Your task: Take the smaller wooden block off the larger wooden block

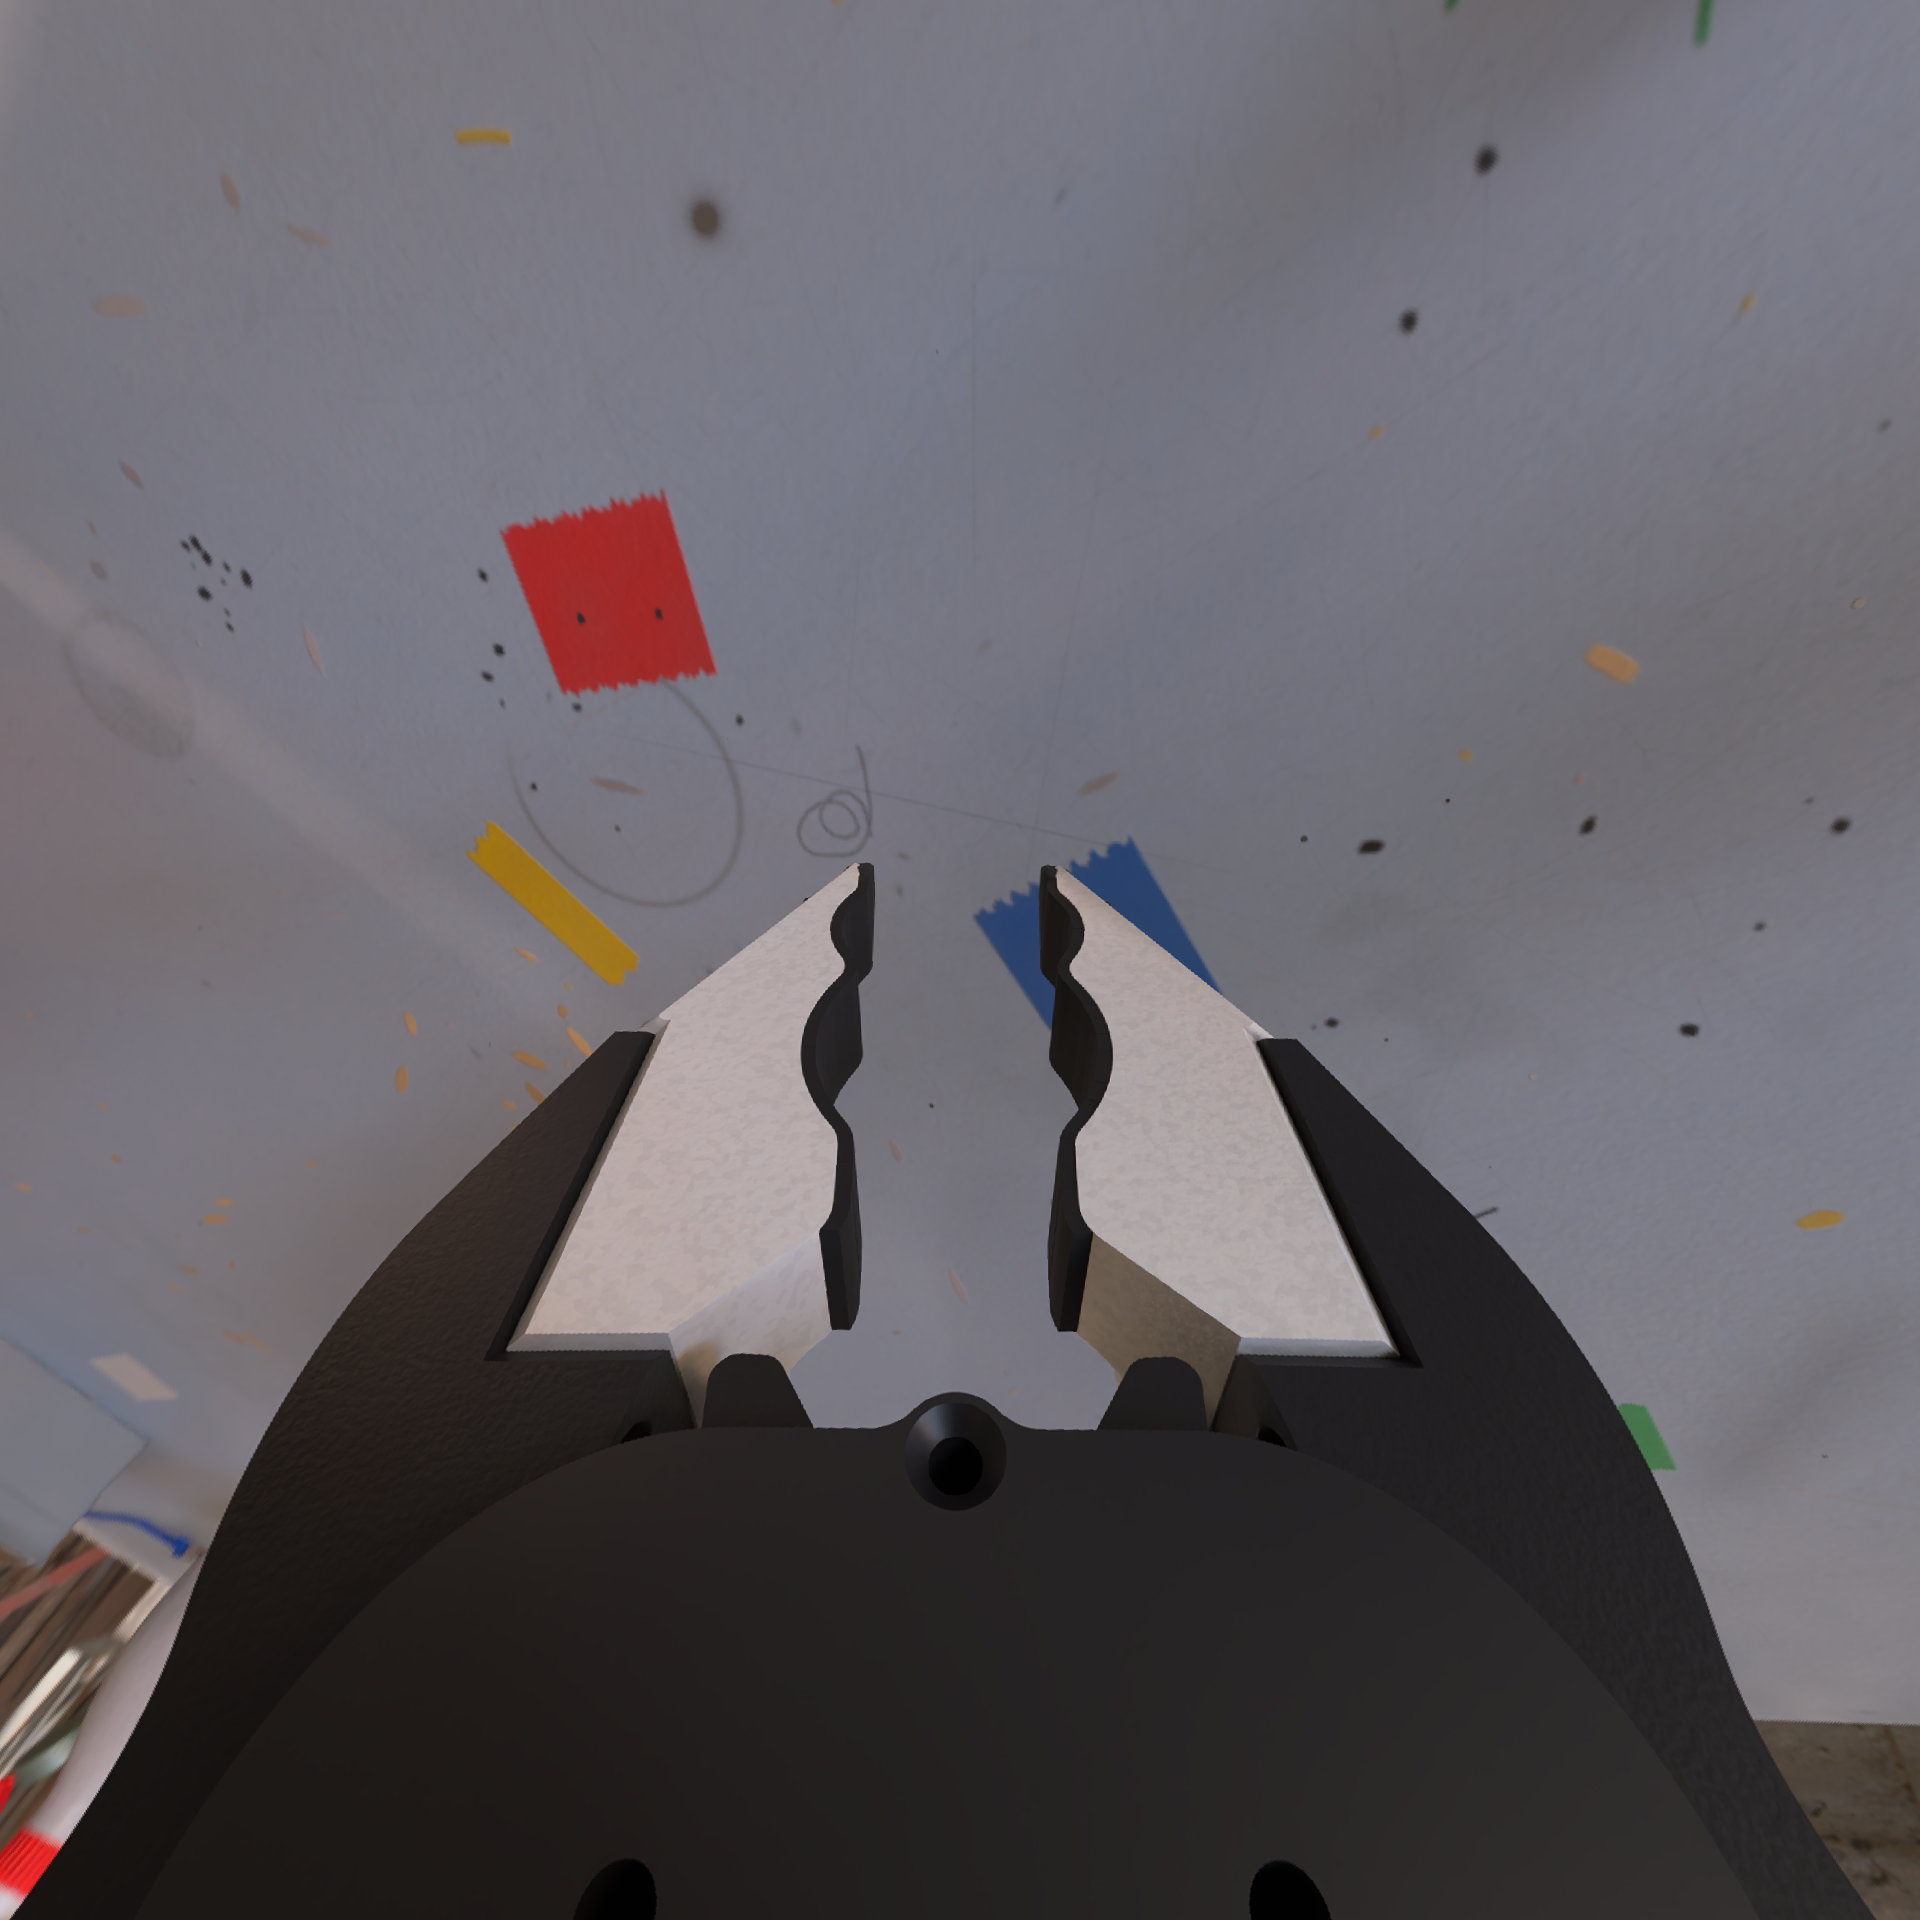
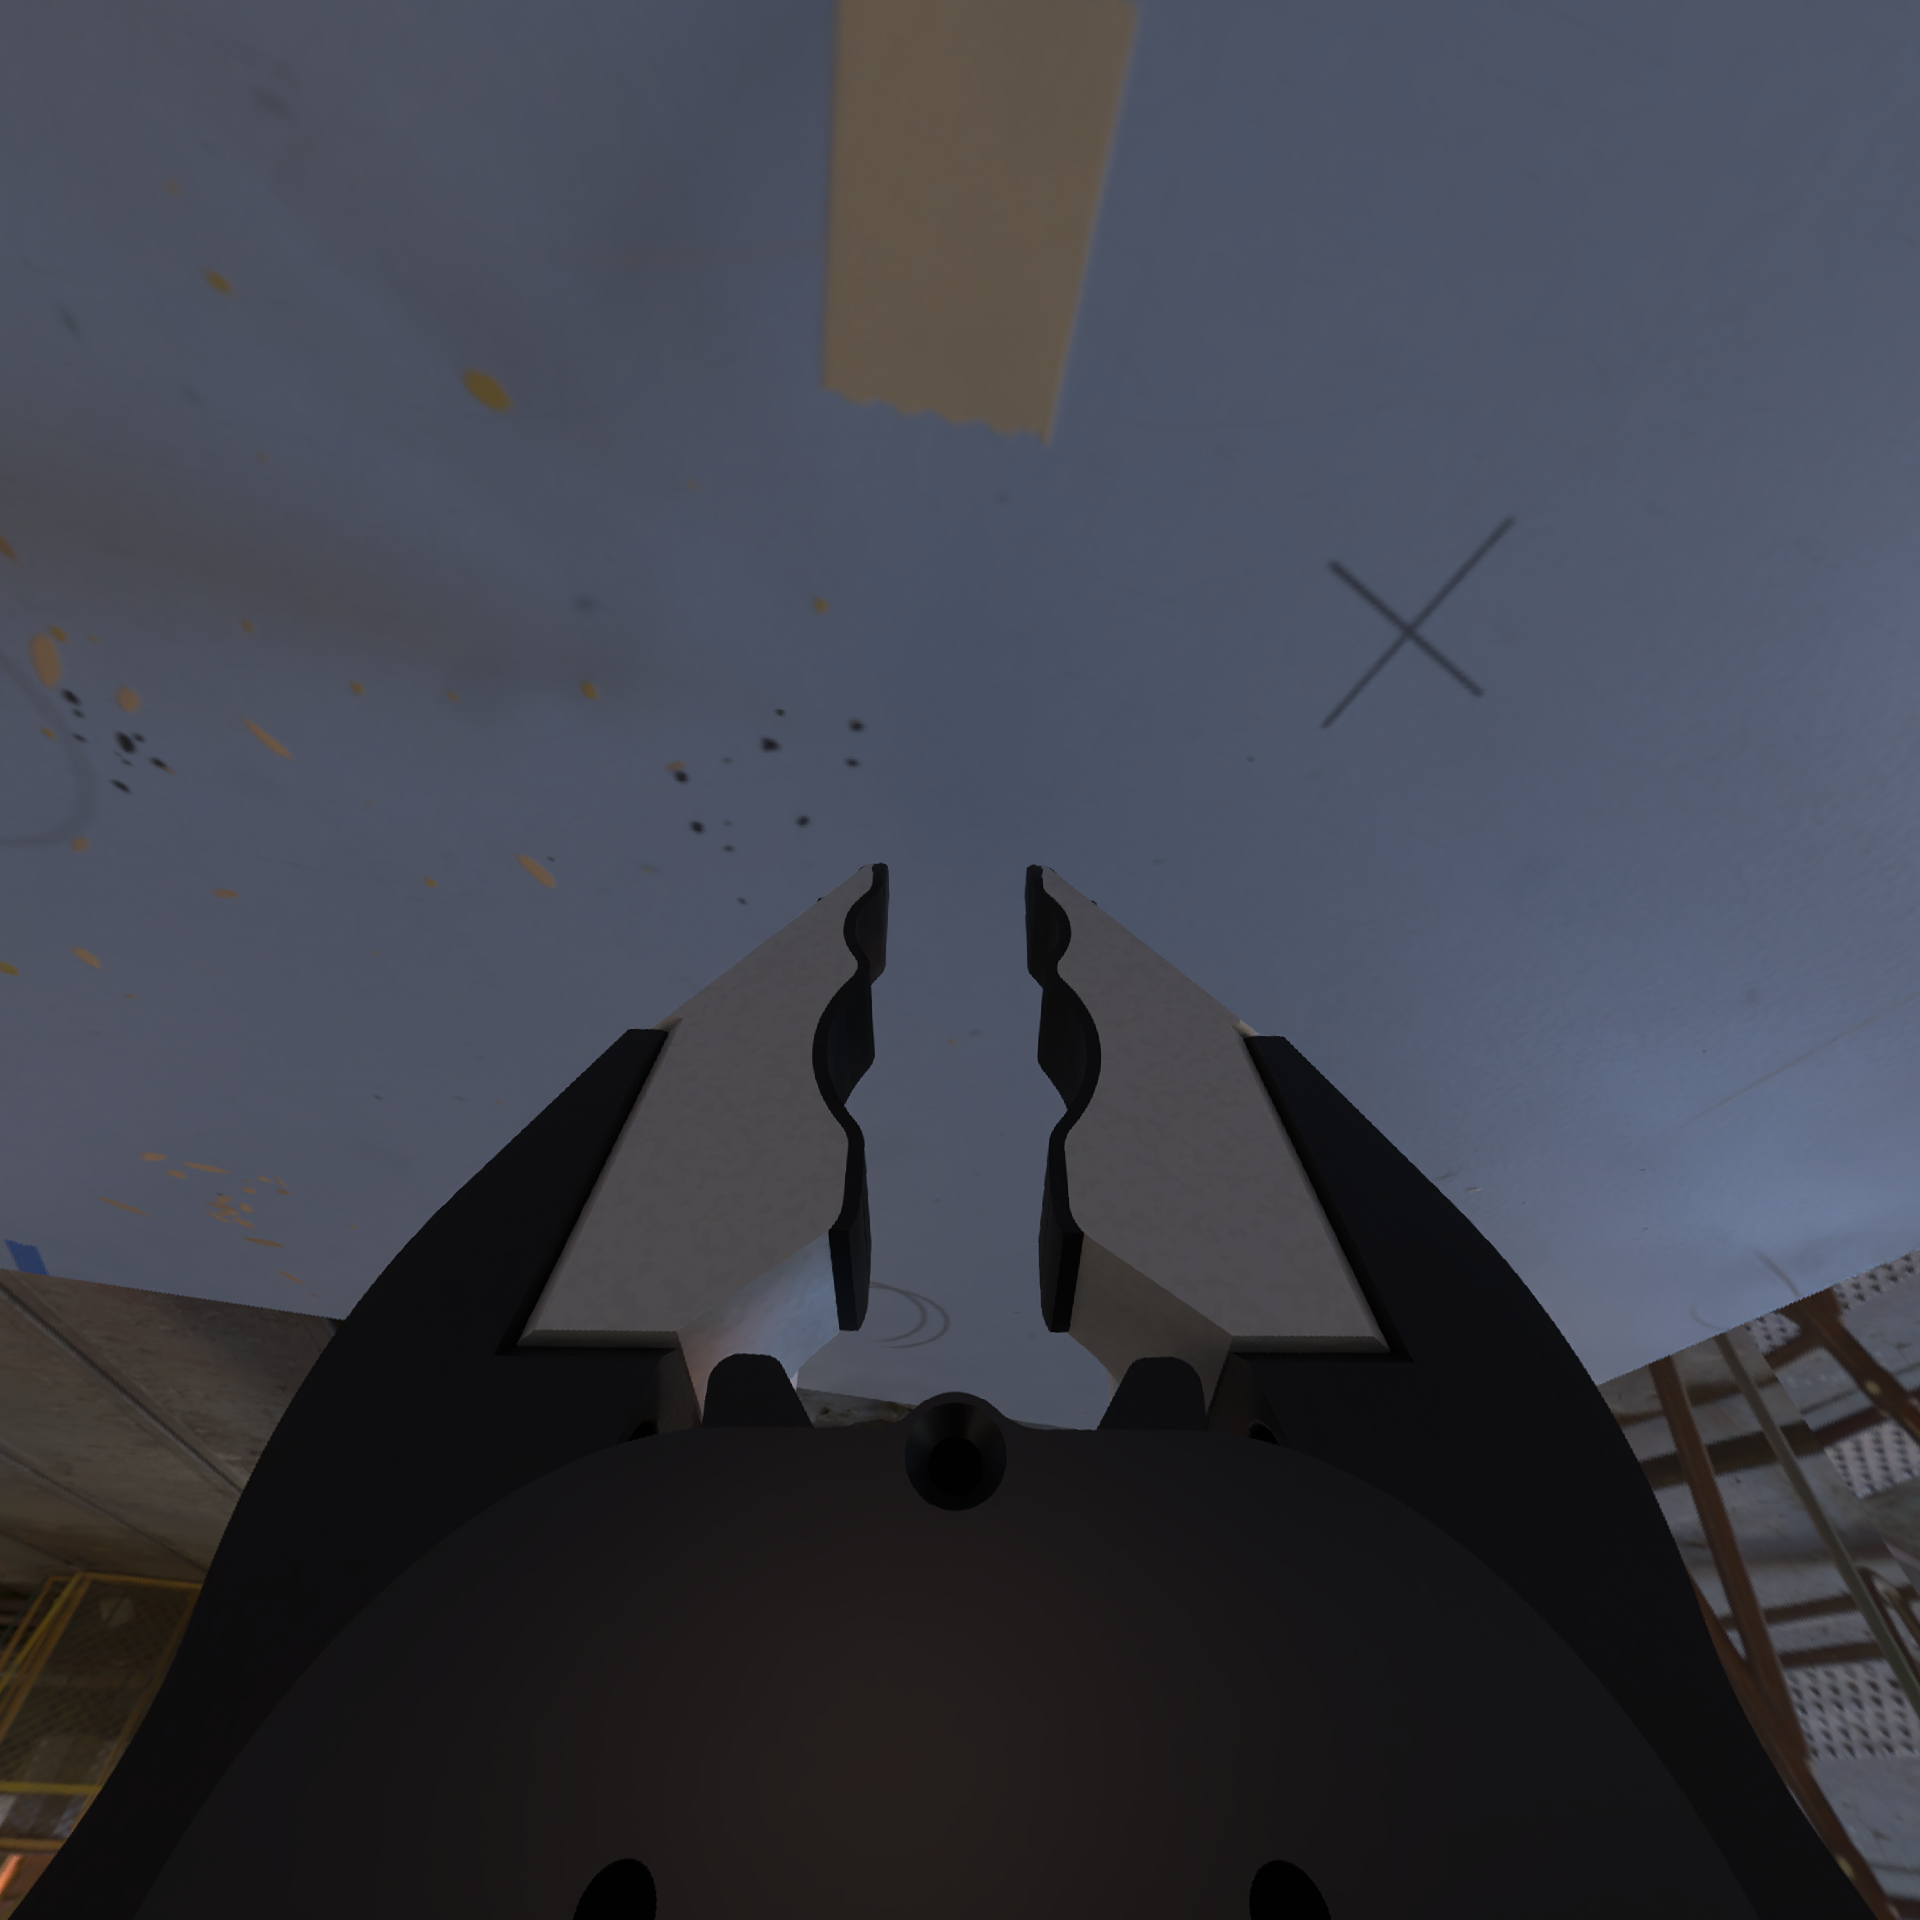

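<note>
Left tongs (image 1: 956,878): released, fingers parted with a clear gap, nothing between them. They hang over a pale grey counter (image 1: 1247,468) speckled with dark and tan flecks. A red tape square (image 1: 610,592) lies at 11 o'clock from the fingertips, a yellow tape strip (image 1: 551,902) at 9 o'clock, and a blue tape piece (image 1: 1117,914) just beside the right finger at 3 o'clock, partly hidden by it. Pencilled loops (image 1: 831,816) sit just beyond the tips at 11 o'clock.

Right tongs (image 2: 956,878): released, empty, over a shaded stretch of the counter (image 2: 416,520). A tan tape strip (image 2: 966,208) lies at 12 o'clock, a drawn cross (image 2: 1408,629) at 2 o'clock.

Neither wooden block appears in either view; their location cannot be told.
</note>
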{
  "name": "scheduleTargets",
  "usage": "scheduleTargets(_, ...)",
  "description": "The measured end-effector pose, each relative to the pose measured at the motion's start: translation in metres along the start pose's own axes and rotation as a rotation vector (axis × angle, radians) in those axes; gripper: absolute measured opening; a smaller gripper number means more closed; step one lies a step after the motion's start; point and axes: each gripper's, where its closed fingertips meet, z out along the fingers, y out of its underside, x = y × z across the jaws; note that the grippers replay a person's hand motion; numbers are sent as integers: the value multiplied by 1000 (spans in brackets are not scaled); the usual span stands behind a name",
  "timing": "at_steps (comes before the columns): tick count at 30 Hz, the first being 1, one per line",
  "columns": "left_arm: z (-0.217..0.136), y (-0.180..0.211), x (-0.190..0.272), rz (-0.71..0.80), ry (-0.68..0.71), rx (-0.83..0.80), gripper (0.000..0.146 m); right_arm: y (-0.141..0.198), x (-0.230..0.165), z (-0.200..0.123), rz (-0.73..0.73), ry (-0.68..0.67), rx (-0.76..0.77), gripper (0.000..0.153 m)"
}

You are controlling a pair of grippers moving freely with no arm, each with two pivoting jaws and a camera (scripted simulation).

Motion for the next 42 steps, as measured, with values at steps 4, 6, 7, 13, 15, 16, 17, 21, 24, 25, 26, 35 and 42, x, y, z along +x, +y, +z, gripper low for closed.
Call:
scheduleTargets(4, -2, 4, 8, 22, -57, -58, 39, -6, -18, -1, -22, 44, -15, 32)
scheduleTargets(6, -3, 4, 13, 45, -68, -68, 42, -10, -22, -1, -42, 73, -13, 36)
scheduleTargets(7, -3, 4, 15, 60, -67, -66, 42, -12, -24, -1, -53, 83, -9, 38)
scheduleTargets(13, -4, 2, 19, 72, -61, -59, 44, -15, -25, -1, -62, 89, -3, 40)
scheduleTargets(15, -4, 3, 20, 58, -53, -64, 42, -14, -25, 0, -59, 87, -4, 40)
scheduleTargets(16, -4, 3, 21, 54, -49, -67, 42, -14, -26, 0, -58, 80, -3, 40)
scheduleTargets(17, -4, 4, 22, 56, -45, -71, 42, -13, -26, 0, -57, 71, -3, 40)
scheduleTargets(21, -5, 4, 21, 97, -50, -78, 46, -10, -28, 3, -57, 42, -27, 40)
scheduleTargets(24, -12, -5, 13, 78, -92, -37, 50, -5, -30, 10, -61, 22, -92, 42)
scheduleTargets(25, -17, -9, 9, 72, -109, -6, 51, -5, -31, 11, -67, 22, -100, 43)
scheduleTargets(26, -22, -12, 6, 72, -130, 26, 51, -6, -31, 11, -75, 28, -97, 43)
scheduleTargets(35, -69, -11, -11, 113, -374, 128, 57, -14, -25, -14, -55, 38, 67, 46)
scheduleTargets(42, -101, -6, -24, 87, -504, 223, 54, -18, -22, -55, -34, 144, 275, 45)
